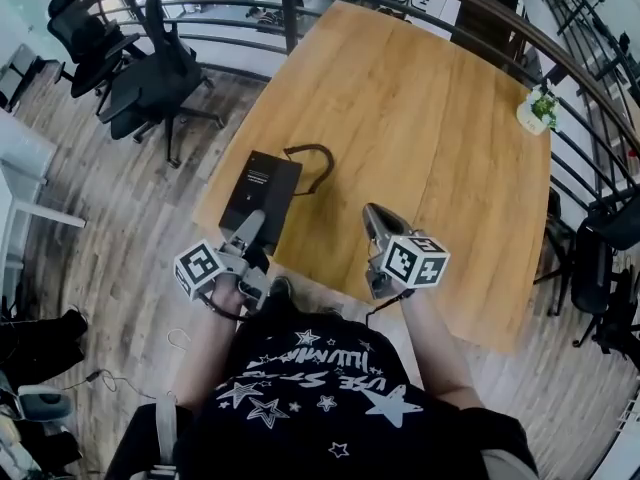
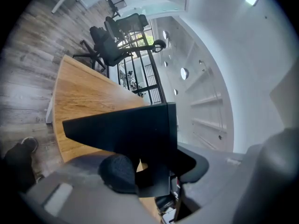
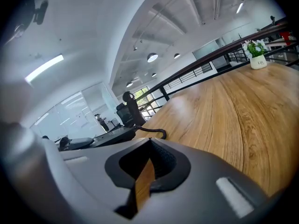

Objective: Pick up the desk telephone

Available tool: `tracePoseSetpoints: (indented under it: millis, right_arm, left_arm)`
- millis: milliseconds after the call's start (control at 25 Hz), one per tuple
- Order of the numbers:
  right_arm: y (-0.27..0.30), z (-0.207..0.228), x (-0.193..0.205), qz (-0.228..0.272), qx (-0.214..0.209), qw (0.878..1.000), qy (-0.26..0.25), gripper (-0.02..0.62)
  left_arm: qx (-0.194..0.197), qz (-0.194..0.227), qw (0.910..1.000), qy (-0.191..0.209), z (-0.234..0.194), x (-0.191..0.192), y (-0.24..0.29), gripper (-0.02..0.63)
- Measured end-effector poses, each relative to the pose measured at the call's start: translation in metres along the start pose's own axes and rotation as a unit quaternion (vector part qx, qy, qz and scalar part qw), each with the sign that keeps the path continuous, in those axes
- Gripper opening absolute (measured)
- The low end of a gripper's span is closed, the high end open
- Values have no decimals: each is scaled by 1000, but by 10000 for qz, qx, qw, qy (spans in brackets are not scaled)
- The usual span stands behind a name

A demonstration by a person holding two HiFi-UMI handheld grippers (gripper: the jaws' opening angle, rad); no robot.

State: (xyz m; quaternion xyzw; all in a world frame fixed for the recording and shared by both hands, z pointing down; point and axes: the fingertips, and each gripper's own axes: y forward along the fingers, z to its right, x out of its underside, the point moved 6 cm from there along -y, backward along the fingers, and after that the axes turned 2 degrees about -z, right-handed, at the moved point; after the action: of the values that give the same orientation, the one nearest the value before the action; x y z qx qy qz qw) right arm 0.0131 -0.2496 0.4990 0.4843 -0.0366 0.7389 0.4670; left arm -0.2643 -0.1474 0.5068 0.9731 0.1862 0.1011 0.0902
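Head view showed the wooden surface (image 1: 420, 118) spreading ahead of both tools, most of it bare. The black desk telephone (image 1: 258, 190) lay at the near left edge of that surface, straight ahead of the left tool (image 1: 252, 226), with its long axis running on from that tool's own line toward the far side. The left gripper view showed the jaws part-way apart and clamped on the phone's near end, one pad on each side of the dark slab, which filled the view in front of them. The right tool (image 1: 376, 218) had its jaws all but together with only wood seen through the slit, so it held nothing. From it the phone lay off to the left, well apart. The left hand was therefore plainly the nearer, and any lift looked to turn on that end grip, with the body's weight hanging beyond the jaws. The phone's curled cord (image 1: 312, 154) looped just past its far corner.
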Motion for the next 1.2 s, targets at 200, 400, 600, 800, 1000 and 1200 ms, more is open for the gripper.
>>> tracePoseSetpoints:
  millis: [200,400,600,800,1000,1200]
  right_arm:
    - [-23,10,19,-328,-298,9989,-182,2]
    - [-51,27,32,-559,-582,9962,-313,2]
    - [-61,26,45,-776,-787,9927,-474,2]
    - [-61,14,59,-935,-1035,9883,-621,2]
    - [-47,-9,72,-1137,-1290,9825,-721,2]
    - [-49,-35,83,-1161,-1548,9782,-759,2]
  left_arm:
    - [-99,408,9991,13,1,38,-28,195]
    - [-139,827,9964,-115,0,88,-48,195]
    - [-123,1187,9926,-203,-4,113,-78,196]
    - [-42,1474,9889,-192,-8,131,-113,195]
    - [33,1796,9834,-260,-9,136,-145,195]
    - [10,1982,9798,-253,-9,143,-177,195]
